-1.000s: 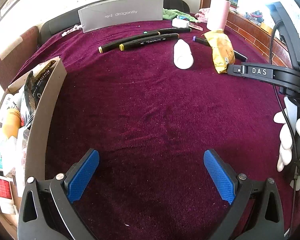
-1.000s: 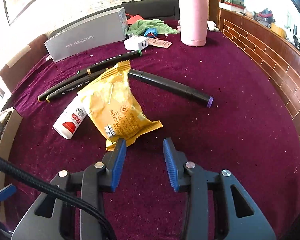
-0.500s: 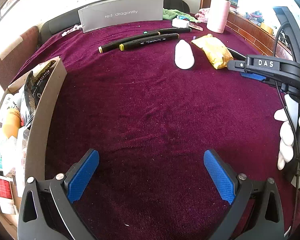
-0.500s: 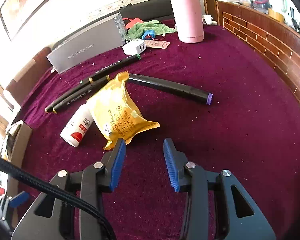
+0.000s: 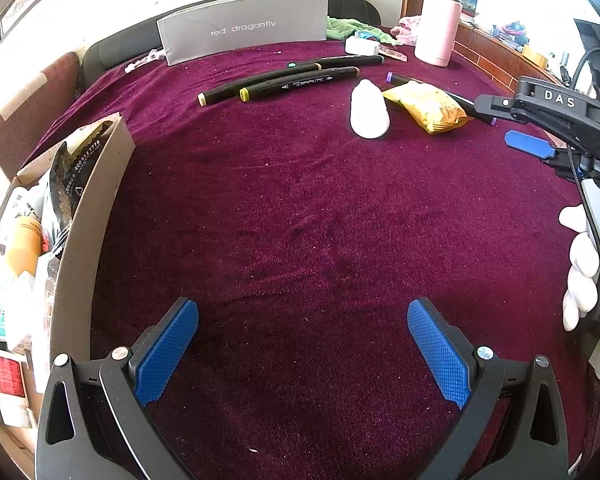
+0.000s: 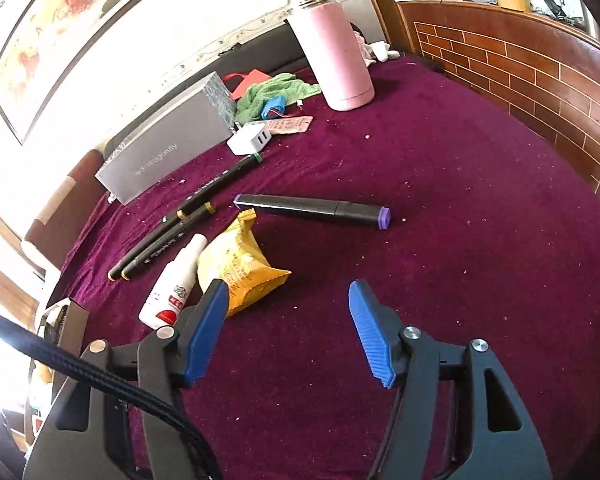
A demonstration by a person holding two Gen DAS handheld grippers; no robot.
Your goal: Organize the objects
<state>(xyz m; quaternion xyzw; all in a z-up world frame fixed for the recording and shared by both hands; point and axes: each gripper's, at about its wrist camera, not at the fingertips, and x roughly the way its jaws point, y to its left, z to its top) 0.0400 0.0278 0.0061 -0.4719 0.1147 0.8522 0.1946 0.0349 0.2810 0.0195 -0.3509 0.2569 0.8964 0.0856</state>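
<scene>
A yellow snack packet (image 6: pixel 240 268) lies on the purple cloth beside a white bottle with a red label (image 6: pixel 172 284). A black marker with purple ends (image 6: pixel 312 210) lies beyond the packet. Two more black markers (image 6: pixel 168 240) lie to the left. My right gripper (image 6: pixel 288 328) is open and empty, just short of the packet. My left gripper (image 5: pixel 300 352) is open and empty over bare cloth. The left wrist view also shows the packet (image 5: pixel 428 106), the bottle (image 5: pixel 368 110), the markers (image 5: pixel 284 82) and the right gripper (image 5: pixel 536 128).
A cardboard box (image 5: pixel 80 216) with several packets stands at the left edge. A grey "red dragonfly" box (image 5: pixel 244 28), pink flask (image 6: pixel 332 48), white charger (image 6: pixel 248 138) and green cloth (image 6: pixel 272 92) sit at the back. A brick-pattern wall (image 6: pixel 520 72) runs along the right.
My right gripper has opened wider and moved back from the packet, turning right. The left gripper has not moved.
</scene>
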